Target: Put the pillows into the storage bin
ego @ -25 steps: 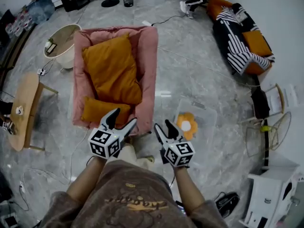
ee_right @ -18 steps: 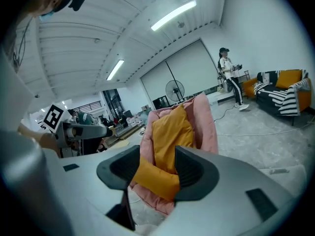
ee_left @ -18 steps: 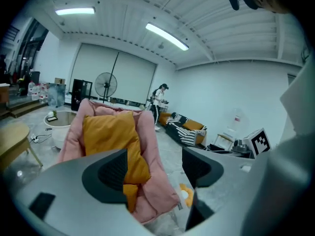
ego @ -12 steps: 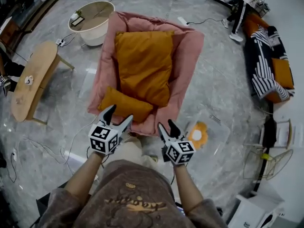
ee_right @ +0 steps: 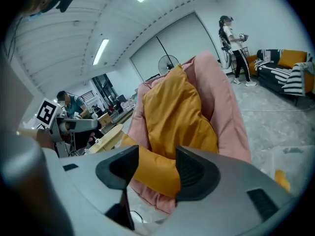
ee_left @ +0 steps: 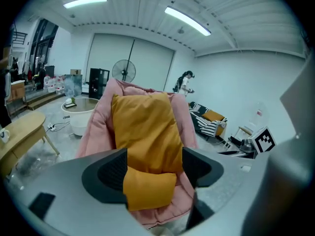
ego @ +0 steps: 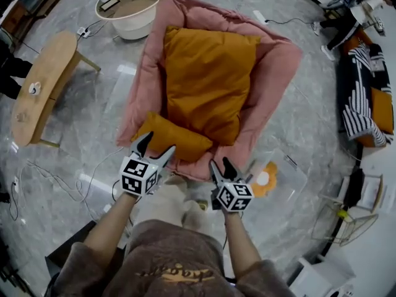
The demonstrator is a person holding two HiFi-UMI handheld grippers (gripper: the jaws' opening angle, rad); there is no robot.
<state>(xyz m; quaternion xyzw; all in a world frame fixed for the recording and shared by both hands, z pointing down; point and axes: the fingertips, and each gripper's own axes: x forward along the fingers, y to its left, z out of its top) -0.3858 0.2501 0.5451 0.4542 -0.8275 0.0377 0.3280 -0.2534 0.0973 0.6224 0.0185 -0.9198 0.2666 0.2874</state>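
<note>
Near one pillow (ego: 176, 142), left tongs (ego: 158, 146) gape; empty right tongs (ego: 220, 164) just widened.

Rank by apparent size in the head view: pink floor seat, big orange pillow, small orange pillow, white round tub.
1. pink floor seat
2. big orange pillow
3. small orange pillow and white round tub: alike; the tub is farther off and cropped, so unranked.

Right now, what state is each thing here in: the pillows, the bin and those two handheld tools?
Large orange pillow: lying in the pink lounger, untouched.
Small orange pillow: lying at the lounger's near end, untouched.
Storage bin: on the floor, an orange-and-white thing showing inside.
Left gripper: fingers apart, empty.
Right gripper: fingers apart, just opened wider, empty.
</note>
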